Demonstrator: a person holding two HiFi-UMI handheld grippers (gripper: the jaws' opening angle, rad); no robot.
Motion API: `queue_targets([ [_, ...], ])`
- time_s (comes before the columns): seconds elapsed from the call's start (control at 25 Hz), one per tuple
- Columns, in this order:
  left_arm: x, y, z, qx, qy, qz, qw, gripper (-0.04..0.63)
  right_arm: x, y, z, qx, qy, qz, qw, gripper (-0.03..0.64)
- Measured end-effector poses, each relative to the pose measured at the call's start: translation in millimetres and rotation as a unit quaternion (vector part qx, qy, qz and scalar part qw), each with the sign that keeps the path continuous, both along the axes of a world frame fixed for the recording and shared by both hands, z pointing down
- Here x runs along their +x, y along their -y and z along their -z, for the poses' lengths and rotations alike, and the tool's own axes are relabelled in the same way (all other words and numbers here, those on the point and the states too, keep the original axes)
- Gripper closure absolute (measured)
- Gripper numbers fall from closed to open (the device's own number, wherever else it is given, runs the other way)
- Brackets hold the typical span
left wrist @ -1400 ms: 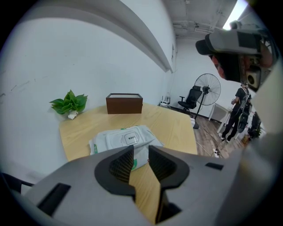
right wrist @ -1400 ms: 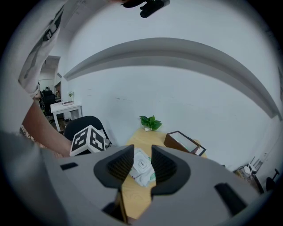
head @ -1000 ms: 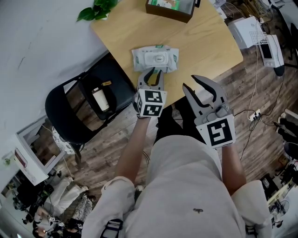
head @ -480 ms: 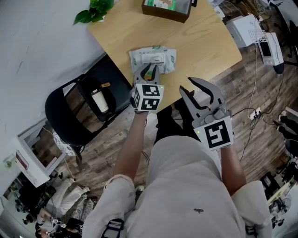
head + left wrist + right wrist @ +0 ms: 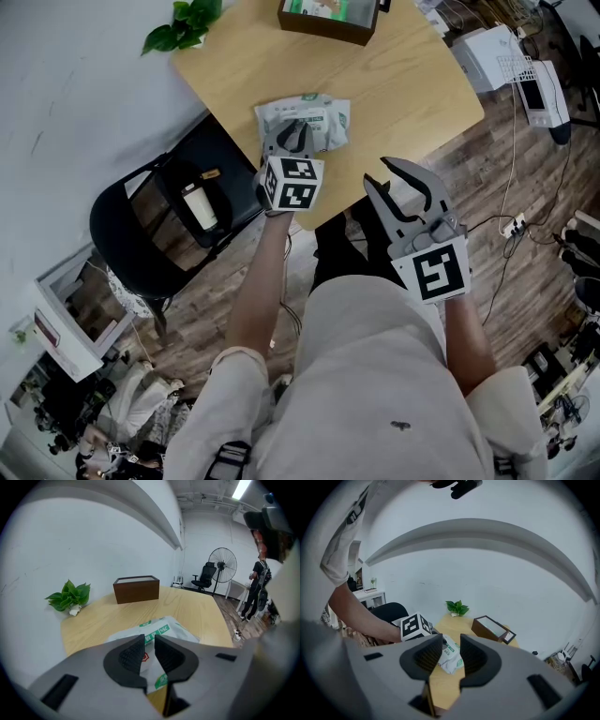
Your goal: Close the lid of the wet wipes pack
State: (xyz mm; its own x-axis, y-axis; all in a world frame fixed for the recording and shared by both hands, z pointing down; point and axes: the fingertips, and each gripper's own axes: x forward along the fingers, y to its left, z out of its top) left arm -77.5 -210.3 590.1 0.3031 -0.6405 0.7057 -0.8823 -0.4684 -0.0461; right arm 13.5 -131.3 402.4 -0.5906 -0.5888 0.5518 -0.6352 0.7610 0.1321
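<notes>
the wipes pack [image 5: 302, 122] lies close to the near edge of the table [image 5: 403, 75]. the left gripper [image 5: 292, 137] is over its near side, jaws only a little apart, gripping nothing. the right gripper [image 5: 377, 171] hangs nearer and to the right, jaws apart and empty.

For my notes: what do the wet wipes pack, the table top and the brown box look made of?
Wet wipes pack: soft plastic film, slightly glossy, going by its wrinkles and sheen.
Table top: light wood or wood-look laminate, matte; the faint grain does not settle which.
Brown box: probably dark wood or veneer, with smooth flat sides.
</notes>
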Motion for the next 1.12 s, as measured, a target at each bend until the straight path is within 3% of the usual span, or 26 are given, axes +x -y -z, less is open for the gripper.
queue_targets([
  [1.12,4.4,14.7,-24.3,-0.062,0.032,-0.014,0.9975,0.581,3.6,5.7,-3.6,-0.005,-0.002,-0.018,1.0,0.508],
])
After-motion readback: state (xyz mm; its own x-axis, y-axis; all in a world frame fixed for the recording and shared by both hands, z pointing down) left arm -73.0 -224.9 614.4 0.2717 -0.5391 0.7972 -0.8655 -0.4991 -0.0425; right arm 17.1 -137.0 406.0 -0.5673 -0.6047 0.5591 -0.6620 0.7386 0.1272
